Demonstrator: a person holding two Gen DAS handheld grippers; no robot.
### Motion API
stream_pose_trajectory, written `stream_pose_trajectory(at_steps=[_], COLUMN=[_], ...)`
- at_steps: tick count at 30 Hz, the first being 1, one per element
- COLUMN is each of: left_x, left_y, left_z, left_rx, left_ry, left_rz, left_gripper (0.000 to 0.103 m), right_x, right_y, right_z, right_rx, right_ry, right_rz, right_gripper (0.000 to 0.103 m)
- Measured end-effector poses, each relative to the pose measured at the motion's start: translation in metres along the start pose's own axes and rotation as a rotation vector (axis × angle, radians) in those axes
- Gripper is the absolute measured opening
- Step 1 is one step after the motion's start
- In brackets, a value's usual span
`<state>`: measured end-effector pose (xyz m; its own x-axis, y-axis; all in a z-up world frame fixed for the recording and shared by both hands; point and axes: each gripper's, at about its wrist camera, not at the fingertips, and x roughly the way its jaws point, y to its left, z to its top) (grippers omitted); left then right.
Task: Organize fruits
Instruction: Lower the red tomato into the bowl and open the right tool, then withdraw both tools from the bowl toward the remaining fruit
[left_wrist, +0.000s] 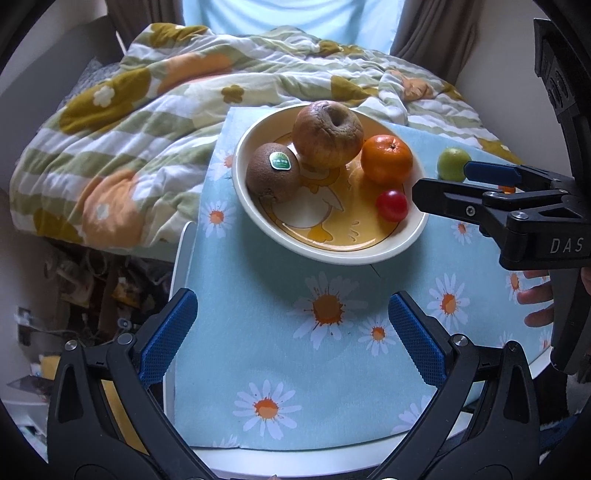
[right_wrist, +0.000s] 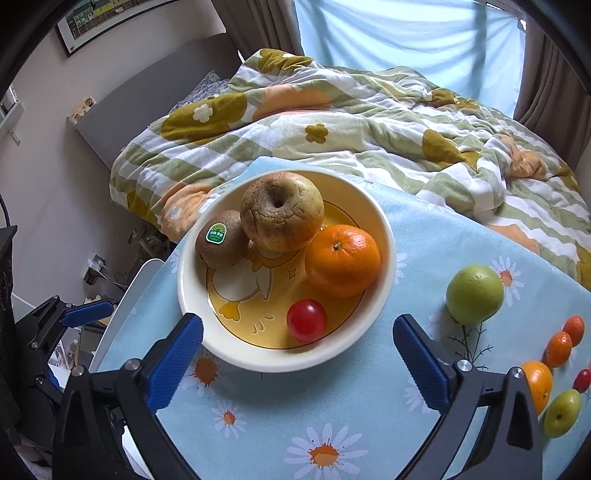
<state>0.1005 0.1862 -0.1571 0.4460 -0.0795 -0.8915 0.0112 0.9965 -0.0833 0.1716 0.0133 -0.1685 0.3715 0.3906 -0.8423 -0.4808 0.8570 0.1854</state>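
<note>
On the table, left wrist view:
Plate (left_wrist: 406, 242): cream rim, yellow duck print, resting on the daisy cloth (left_wrist: 280, 354).
On the plate: wrinkled apple (left_wrist: 327, 134) at the back, touching the kiwi (left_wrist: 272, 173) to its left; orange (left_wrist: 386, 159) to its right; small red tomato (left_wrist: 391, 205) near the front rim.
Green fruit (left_wrist: 451, 164): on the cloth, just beyond the plate.
Left gripper (left_wrist: 291, 328): jaws spread wide, nothing between them, low over the cloth.
Right gripper (left_wrist: 439, 181): at the plate's right edge by the tomato; from this side angle its gap is hard to judge.

Right wrist view:
Right gripper (right_wrist: 297, 352): jaws spread wide, empty, fingertips flanking the plate's (right_wrist: 258, 363) near rim.
Tomato (right_wrist: 306, 320): on the plate, between the fingertips.
Green fruit (right_wrist: 474, 294): on the cloth, right of the plate.
Small fruits (right_wrist: 557, 349): a cluster at the far right edge.
</note>
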Motion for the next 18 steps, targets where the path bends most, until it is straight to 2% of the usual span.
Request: stream_pose_trajectory(at_steps=[4,9,18], left_x=[-0.018,-0.036,-0.047], left_y=[-0.006,-0.015,-0.064], left_z=[0.006,0.015,0.022], left_rx=[0.047,0.100,0.173], left_ry=[-0.028,-0.045,-0.076], left_rz=[0.006,-0.010,-0.064], left_gripper=[0.103,0.103,0.103], right_x=[-0.027,-0.063,-0.125], right_y=[0.002,-0.003,-0.061], right_z=[-0.001,-0.009,-0.048], right_rx=[0.012,0.057,0.207], right_ry=[-0.051,-0.068,-0.119], right_rz=[-0.013,-0.060,-0.206], right_gripper=[0.102,0.102,0.103])
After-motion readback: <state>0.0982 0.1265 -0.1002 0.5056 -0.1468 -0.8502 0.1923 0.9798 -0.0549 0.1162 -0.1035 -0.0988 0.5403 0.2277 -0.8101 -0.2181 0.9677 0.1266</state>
